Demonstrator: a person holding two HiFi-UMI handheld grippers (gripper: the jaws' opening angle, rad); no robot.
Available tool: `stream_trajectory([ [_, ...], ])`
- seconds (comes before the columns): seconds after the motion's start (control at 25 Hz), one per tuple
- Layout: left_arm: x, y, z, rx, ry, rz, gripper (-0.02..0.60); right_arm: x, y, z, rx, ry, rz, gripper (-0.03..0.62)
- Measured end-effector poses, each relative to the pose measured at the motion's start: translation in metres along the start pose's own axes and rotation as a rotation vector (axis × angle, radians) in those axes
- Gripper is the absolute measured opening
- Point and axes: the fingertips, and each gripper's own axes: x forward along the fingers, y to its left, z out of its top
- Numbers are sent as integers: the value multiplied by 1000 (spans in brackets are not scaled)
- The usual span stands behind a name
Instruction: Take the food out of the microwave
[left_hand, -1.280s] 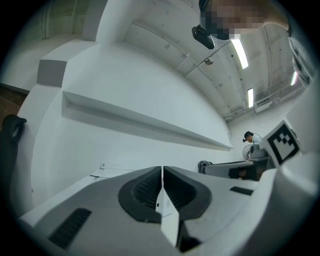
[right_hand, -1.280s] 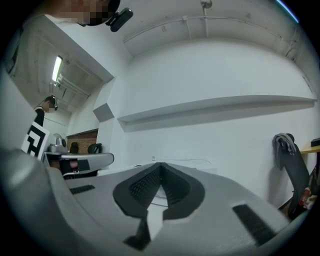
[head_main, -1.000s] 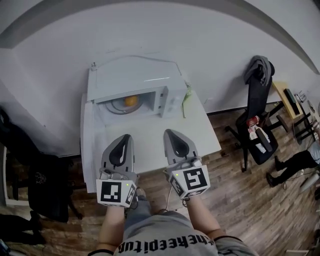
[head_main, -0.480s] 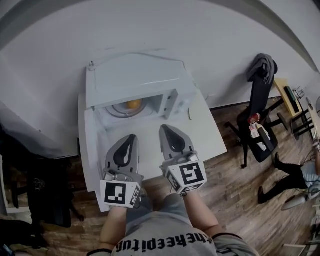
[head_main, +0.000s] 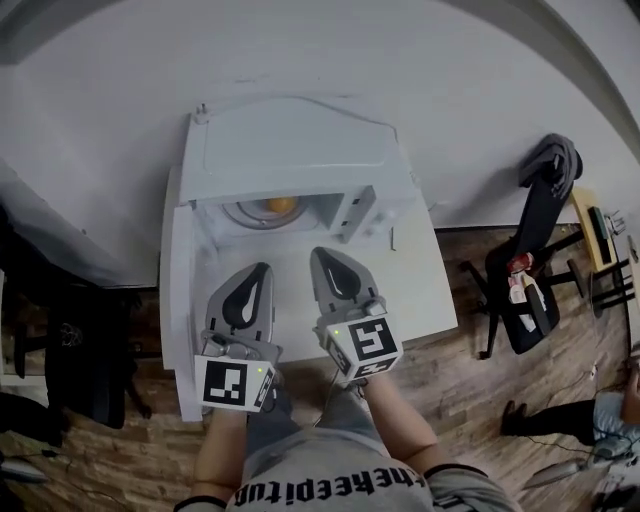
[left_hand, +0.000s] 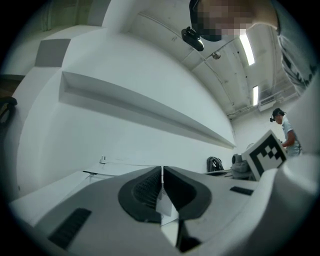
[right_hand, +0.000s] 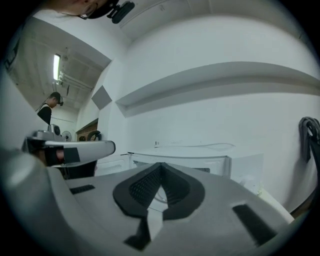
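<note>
The white microwave (head_main: 290, 150) stands at the back of a white table (head_main: 420, 290), its door (head_main: 178, 300) swung open to the left. Inside, an orange piece of food (head_main: 281, 205) lies on a round plate (head_main: 255, 213). My left gripper (head_main: 262, 268) and right gripper (head_main: 322, 252) hover side by side over the table in front of the opening, both pointing at it and both shut with nothing in them. The left gripper (left_hand: 162, 172) shows its pads together in its own view. Past the right gripper (right_hand: 161, 167), the microwave (right_hand: 200, 162) is close ahead.
A black office chair (head_main: 530, 260) with clothes on it stands on the wooden floor at the right. Dark furniture (head_main: 70, 350) stands to the left of the table. The wall runs right behind the microwave. A person (right_hand: 47, 112) stands far off.
Both grippers have moved forward towards the microwave opening, the right one a little further. Both have stayed shut.
</note>
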Motion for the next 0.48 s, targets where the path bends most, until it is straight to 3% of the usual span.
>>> stream_trajectory([
  [0.24, 4, 0, -15, 6, 12, 2, 14, 23, -10, -25, 37, 41, 19, 6],
  [0.48, -1, 1, -39, -19, 90, -40, 14, 49, -14, -42, 47, 40, 3, 6],
])
